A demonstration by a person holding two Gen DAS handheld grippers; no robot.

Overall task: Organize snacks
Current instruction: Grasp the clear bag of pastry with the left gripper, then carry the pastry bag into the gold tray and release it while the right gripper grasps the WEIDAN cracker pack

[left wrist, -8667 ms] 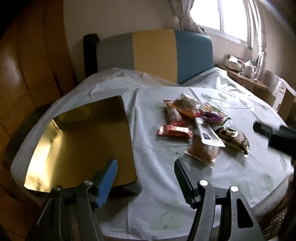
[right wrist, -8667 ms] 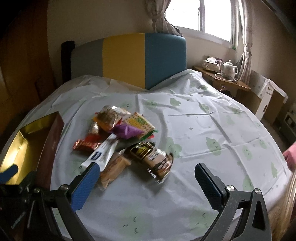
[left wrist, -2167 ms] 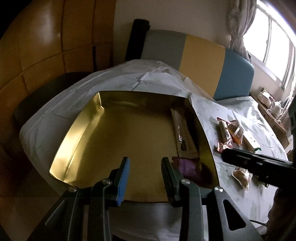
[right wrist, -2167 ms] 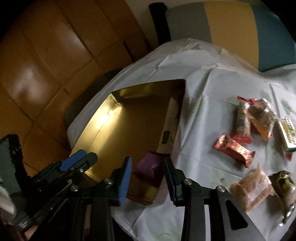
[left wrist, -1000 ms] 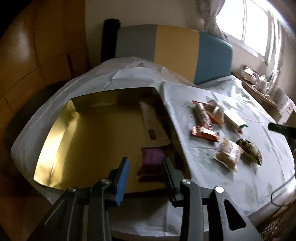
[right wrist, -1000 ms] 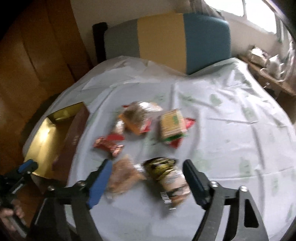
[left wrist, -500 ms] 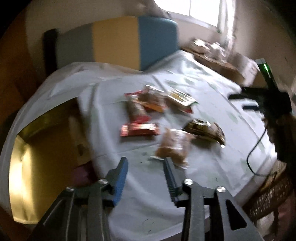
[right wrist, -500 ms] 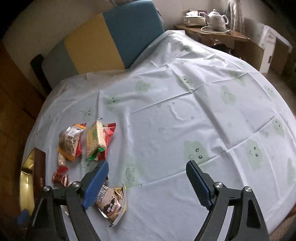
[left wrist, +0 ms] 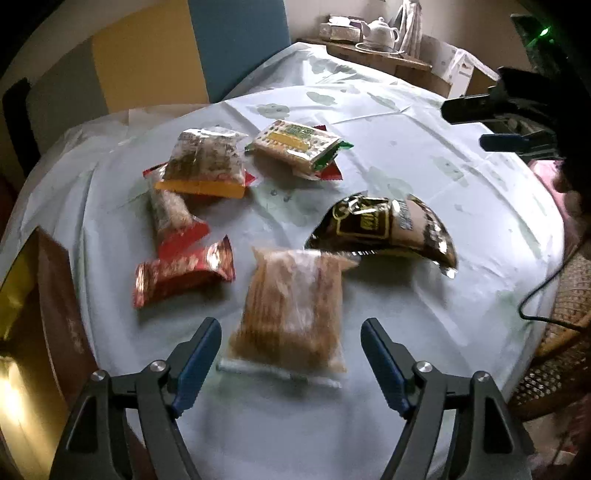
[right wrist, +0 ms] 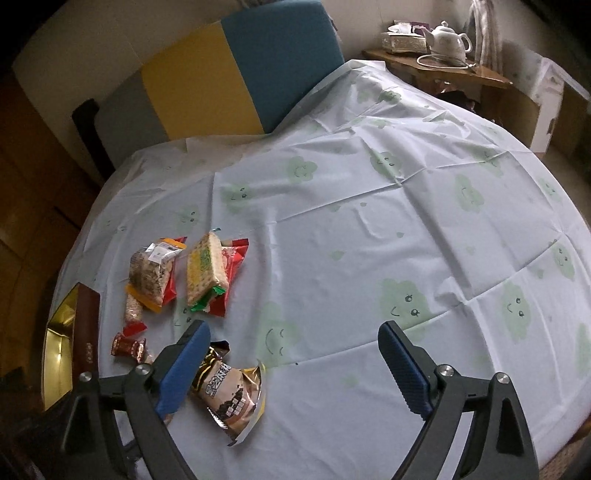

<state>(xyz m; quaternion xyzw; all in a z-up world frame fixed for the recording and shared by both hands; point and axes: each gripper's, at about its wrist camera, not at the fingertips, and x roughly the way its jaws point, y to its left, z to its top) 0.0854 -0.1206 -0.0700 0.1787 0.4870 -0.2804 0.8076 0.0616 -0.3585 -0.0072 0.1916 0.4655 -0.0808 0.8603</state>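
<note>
Dim, soft daylight — blurred, fisheye-warped edges.

- The left wrist view looks forward and down, low and close over the clear packet of brown snack (left wrist: 291,306), facing the yellow-and-blue padded headboard (left wrist: 192,55).
- The right wrist view sits higher and farther back, over the pale cloud-print tablecloth (right wrist: 388,229), facing the same headboard (right wrist: 240,74).
- Both share the dark brown-and-gold snack bag (left wrist: 388,229) (right wrist: 229,391), the gold-lined box (left wrist: 22,295) (right wrist: 59,350) and the white teapot (left wrist: 380,33) (right wrist: 448,38).
</note>
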